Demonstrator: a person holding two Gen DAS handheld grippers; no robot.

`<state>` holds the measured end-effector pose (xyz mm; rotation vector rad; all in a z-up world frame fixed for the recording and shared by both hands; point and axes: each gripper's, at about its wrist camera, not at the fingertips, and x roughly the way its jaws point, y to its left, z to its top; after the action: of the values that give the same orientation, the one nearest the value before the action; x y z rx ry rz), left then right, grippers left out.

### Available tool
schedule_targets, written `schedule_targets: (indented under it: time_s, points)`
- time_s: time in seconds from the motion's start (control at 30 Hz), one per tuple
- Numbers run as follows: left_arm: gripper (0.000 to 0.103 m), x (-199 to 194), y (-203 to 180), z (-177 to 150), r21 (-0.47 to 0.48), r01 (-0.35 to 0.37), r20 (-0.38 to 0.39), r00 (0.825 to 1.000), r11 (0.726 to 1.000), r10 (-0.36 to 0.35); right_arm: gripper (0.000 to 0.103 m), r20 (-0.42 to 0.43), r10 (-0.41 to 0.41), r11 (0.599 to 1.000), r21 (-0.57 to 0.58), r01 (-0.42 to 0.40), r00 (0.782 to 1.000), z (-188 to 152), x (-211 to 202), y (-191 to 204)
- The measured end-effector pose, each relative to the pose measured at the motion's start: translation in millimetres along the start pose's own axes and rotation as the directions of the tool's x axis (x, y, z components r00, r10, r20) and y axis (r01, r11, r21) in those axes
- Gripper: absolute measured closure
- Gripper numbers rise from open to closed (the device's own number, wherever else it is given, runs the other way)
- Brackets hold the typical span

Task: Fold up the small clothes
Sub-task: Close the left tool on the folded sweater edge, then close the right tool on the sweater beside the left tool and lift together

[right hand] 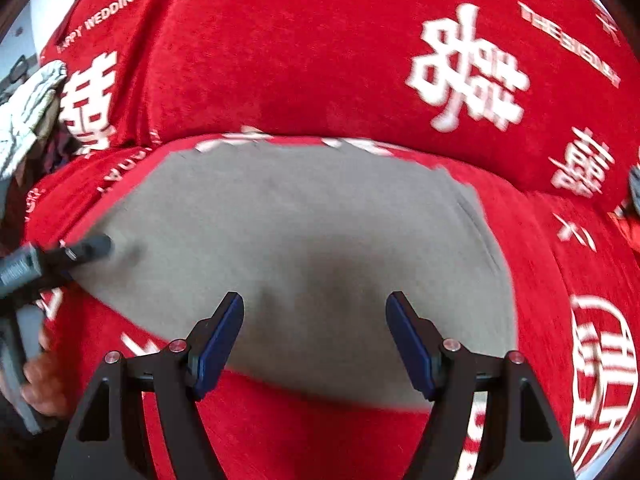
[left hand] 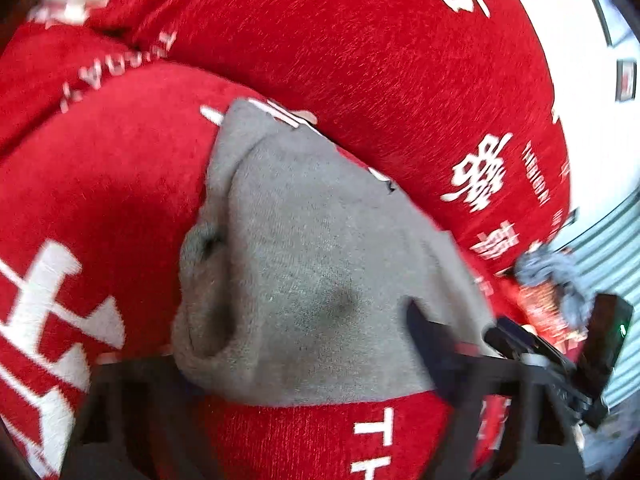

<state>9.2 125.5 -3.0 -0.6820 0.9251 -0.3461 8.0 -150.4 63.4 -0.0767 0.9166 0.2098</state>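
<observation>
**Spotter:** While your right gripper (right hand: 315, 301) hangs over the near edge of the grey garment (right hand: 300, 236), its jaws stand wide apart and the pads touch nothing. To my eye that keeps it ready to come down on the near hem.

**Operator:** And where does the piece sit?

**Spotter:** It lies spread on the red cover (right hand: 320, 60), just in front of the ridge where that cover humps up on the far side. Your left gripper (right hand: 94, 247) meets it at its left edge, and your hand (right hand: 40, 380) holds that tool low at the left.

**Operator:** Has the left one got hold of it?

**Spotter:** You have grey cloth bunched up between its jaws in the left wrist view, with one blue pad against the fabric and the other buried under it. I cannot tell whether the pads are really pinching. The bunching suggests you are gathering that side so it can be carried across for a fold.

**Operator:** Anything to mind?

**Spotter:** You may pick up the red cover along with the garment, since both are soft and lie flush.
</observation>
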Motion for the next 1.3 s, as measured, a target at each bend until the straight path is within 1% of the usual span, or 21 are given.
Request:
schedule_targets:
  time_s: [0.07, 0.13, 0.2, 0.3, 0.33, 0.4, 0.53, 0.57, 0.6, 0.67, 0.7, 0.77, 0.8, 0.83, 0.87, 0.9, 0.97, 1.0, 1.13, 1.27, 1.3]
  points:
    - [0.066, 1.5, 8.9, 2.5, -0.016, 0.007, 0.011, 1.000, 1.000, -0.007, 0.025, -0.017, 0.055, 0.998, -0.023, -0.056, 0.998, 26.1, 10.6, 13.8]
    - [0.075, 2.9, 18.1, 4.3, -0.050, 0.020, 0.006, 1.000, 0.999, -0.020, 0.024, -0.051, 0.122, 0.992, -0.028, -0.124, 0.991, 56.3, 29.4, 30.3]
    - [0.076, 2.3, 20.5, 4.5, -0.060, 0.034, 0.012, 0.999, 0.998, -0.034, 0.024, -0.083, 0.155, 0.987, -0.024, -0.158, 0.984, 83.7, 53.3, 46.9]
    - [0.076, 4.1, 14.0, 2.2, -0.031, -0.005, 0.016, 1.000, 1.000, 0.005, 0.024, -0.150, 0.183, 0.982, -0.012, -0.187, 0.972, 115.0, 94.1, 73.4]
    - [0.079, 4.4, 11.6, 1.4, -0.020, -0.019, 0.018, 1.000, 1.000, 0.019, 0.024, -0.194, 0.190, 0.981, -0.001, -0.194, 0.962, 126.5, 114.2, 86.2]
    - [0.079, 5.1, 11.0, 1.0, -0.018, -0.023, 0.020, 1.000, 1.000, 0.023, 0.024, -0.256, 0.192, 0.981, 0.015, -0.195, 0.947, 137.7, 140.5, 102.4]
    - [0.081, 5.0, 13.5, 1.1, -0.034, -0.020, 0.018, 1.000, 0.999, 0.021, 0.024, -0.388, 0.219, 0.976, 0.098, -0.196, 0.896, 153.5, 196.2, 133.0]
    - [0.081, 3.2, 13.6, 0.6, -0.030, -0.029, 0.019, 0.999, 0.999, 0.029, 0.024, -0.409, 0.215, 0.977, 0.102, -0.190, 0.887, 154.0, 204.2, 137.7]
    - [0.081, 2.4, 12.8, 0.2, -0.024, -0.039, 0.019, 0.999, 0.999, 0.039, 0.018, -0.430, 0.193, 0.981, 0.090, -0.171, 0.882, 154.3, 211.9, 144.6]
    - [0.081, 2.2, 5.1, -1.6, 0.010, -0.086, 0.024, 0.996, 0.996, 0.085, 0.010, -0.453, 0.123, 0.991, 0.006, -0.134, 0.883, 153.7, 221.4, 165.2]
    - [0.081, 2.6, 0.5, -2.4, 0.032, -0.112, 0.028, 0.993, 0.993, 0.111, 0.009, -0.464, 0.079, 0.993, -0.036, -0.108, 0.883, 152.5, 225.2, 172.8]
    - [0.083, 2.7, -6.8, -4.4, 0.061, -0.151, 0.036, 0.988, 0.987, 0.149, 0.010, -0.450, -0.029, 0.984, -0.172, -0.054, 0.893, 144.5, 229.5, 193.5]
    - [0.084, 2.3, -8.8, -5.1, 0.067, -0.161, 0.037, 0.987, 0.985, 0.159, 0.011, -0.426, -0.053, 0.975, -0.217, -0.044, 0.903, 140.6, 228.6, 199.5]
    - [0.084, 1.6, -9.5, -5.6, 0.070, -0.166, 0.039, 0.986, 0.984, 0.163, 0.012, -0.418, -0.040, 0.977, -0.208, -0.052, 0.907, 139.0, 227.0, 198.6]
    - [0.084, 0.9, -9.8, -6.0, 0.070, -0.166, 0.039, 0.986, 0.984, 0.163, 0.024, -0.410, -0.032, 0.981, -0.187, -0.049, 0.911, 139.7, 224.7, 193.8]
    - [0.084, 0.4, -10.2, -6.3, 0.071, -0.168, 0.040, 0.985, 0.983, 0.166, 0.045, -0.395, -0.043, 0.986, -0.166, -0.025, 0.918, 141.7, 221.3, 185.7]
    - [0.085, -0.5, -13.4, -7.4, 0.083, -0.185, 0.046, 0.982, 0.979, 0.181, 0.068, -0.395, -0.025, 0.993, -0.116, -0.023, 0.918, 143.9, 217.4, 170.4]
    - [0.085, -0.7, -15.7, -8.4, 0.092, -0.196, 0.050, 0.980, 0.976, 0.192, 0.073, -0.393, -0.002, 0.995, -0.092, -0.038, 0.920, 144.2, 214.7, 164.0]
    - [0.085, 2.0, -22.4, -10.5, 0.123, -0.237, 0.058, 0.971, 0.964, 0.231, 0.076, -0.357, 0.076, 0.994, -0.045, -0.098, 0.931, 138.8, 202.8, 152.4]
    - [0.088, 3.6, -31.8, -11.9, 0.143, -0.263, 0.061, 0.964, 0.954, 0.257, 0.076, -0.338, 0.132, 0.990, 0.003, -0.140, 0.932, 136.6, 193.7, 139.7]
    - [0.089, 5.2, -34.0, -10.1, 0.151, -0.274, 0.064, 0.961, 0.950, 0.267, 0.077, -0.336, 0.142, 0.989, 0.003, -0.150, 0.931, 145.7, 193.3, 137.3]
